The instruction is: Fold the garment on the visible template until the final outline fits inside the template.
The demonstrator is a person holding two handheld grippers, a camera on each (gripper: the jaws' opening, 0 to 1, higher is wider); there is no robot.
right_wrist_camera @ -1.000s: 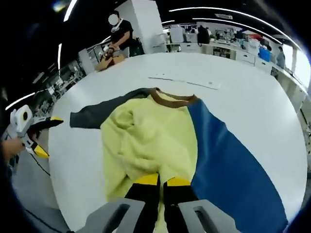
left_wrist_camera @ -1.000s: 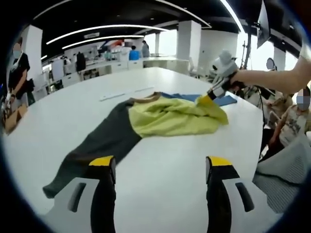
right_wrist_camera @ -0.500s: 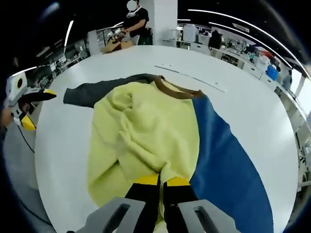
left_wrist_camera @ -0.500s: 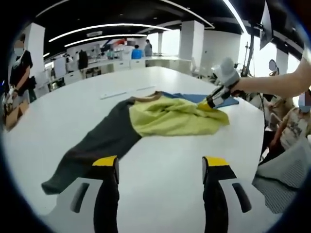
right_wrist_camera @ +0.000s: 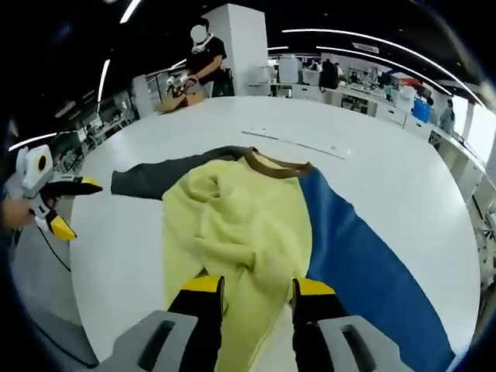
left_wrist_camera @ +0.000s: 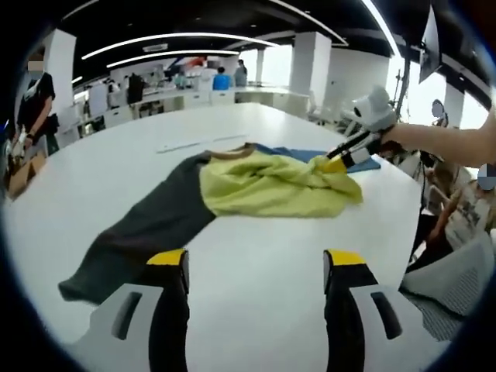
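The left gripper hovers with jaws apart over bare white worktop. Ahead of it lies the garment: its grey sleeve reaches toward the left jaw, its yellow body is bunched beyond. The right gripper is at the garment's far right edge.

You had no words, numbers or signs to read anywhere; nothing in either view showed any clear writing.

Soft matt cloth garment (fleecy yellow), smooth glossy table
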